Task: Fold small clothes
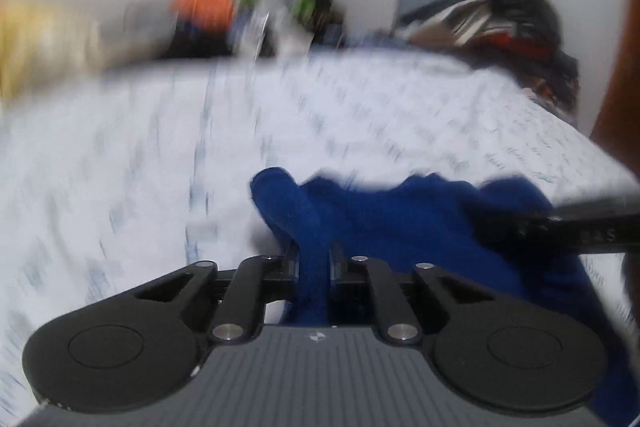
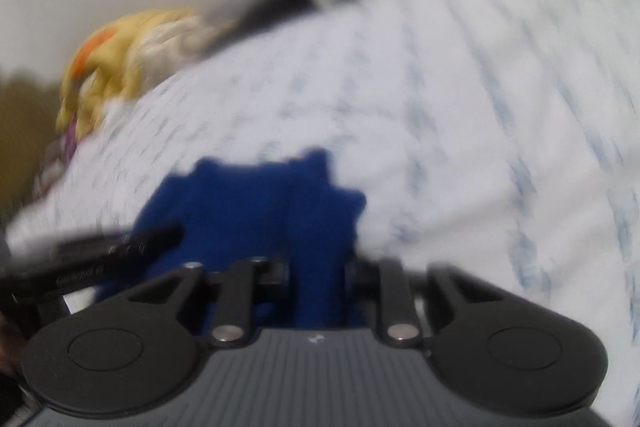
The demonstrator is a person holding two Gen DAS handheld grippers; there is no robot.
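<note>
Left wrist view shows your left gripper [image 1: 314,267] with its jaws pinching a fold of the blue garment [image 1: 400,227]; the cloth bunches up between them and rises in a rounded hump just ahead. The rest of the garment spreads to the right over the bed [image 1: 140,147], which is covered by a white sheet with faint blue markings. At the right edge, the dark bar of your other gripper reaches in across the blue cloth.

In the right wrist view, your right gripper [image 2: 316,275] is likewise clamped on the blue garment [image 2: 248,211], a strip of it caught between the jaws and the bulk lying just ahead and to the left on the sheet. The fingers of your left gripper come in from the left edge, over the cloth's left side. So you hold the one garment at two places, low over the near part of the bed [image 2: 460,107].

Both pictures are heavily smeared, so finer detail of the cloth is lost. Beyond the bed's far edge, a pile of dark clothes [image 1: 500,23] sits at the right in the left wrist view, and a yellow cloth heap [image 2: 120,59] lies at the left in the right wrist view. An orange object [image 1: 204,1] stands by the wall.
</note>
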